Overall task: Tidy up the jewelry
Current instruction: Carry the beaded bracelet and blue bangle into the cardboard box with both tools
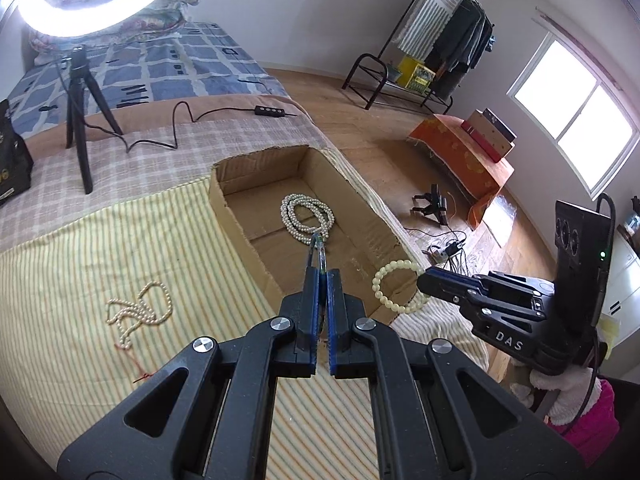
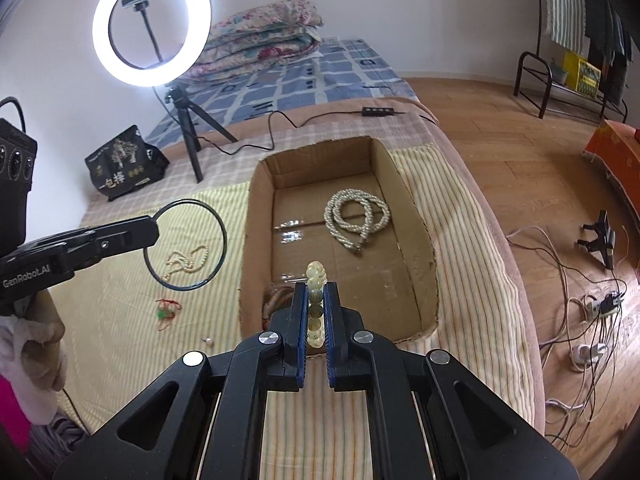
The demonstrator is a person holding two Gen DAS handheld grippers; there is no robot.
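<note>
An open cardboard box (image 1: 224, 208) (image 2: 416, 216) lies on the striped bed cover. A coiled pearl necklace (image 1: 306, 216) (image 2: 356, 216) lies inside it. My left gripper (image 1: 323, 276) (image 2: 154, 228) is shut on a thin dark bangle (image 1: 319, 250) (image 2: 186, 244), seen edge-on in its own view and as a ring left of the box in the right wrist view. My right gripper (image 2: 316, 292) (image 1: 422, 280) is shut on a pale yellow bead bracelet (image 2: 315, 304) (image 1: 396, 286), held above the box's near end. A small beaded necklace (image 1: 140, 312) (image 2: 188, 262) lies on the cover left of the box.
A ring light on a black tripod (image 2: 150, 24) (image 1: 80, 108) stands behind the box, its cable (image 1: 176, 128) trailing over the bed. A black bag (image 2: 124, 164) sits at back left. Small red and green trinkets (image 2: 166, 312) lie on the cover. Cables (image 2: 592, 308) lie on the floor at right.
</note>
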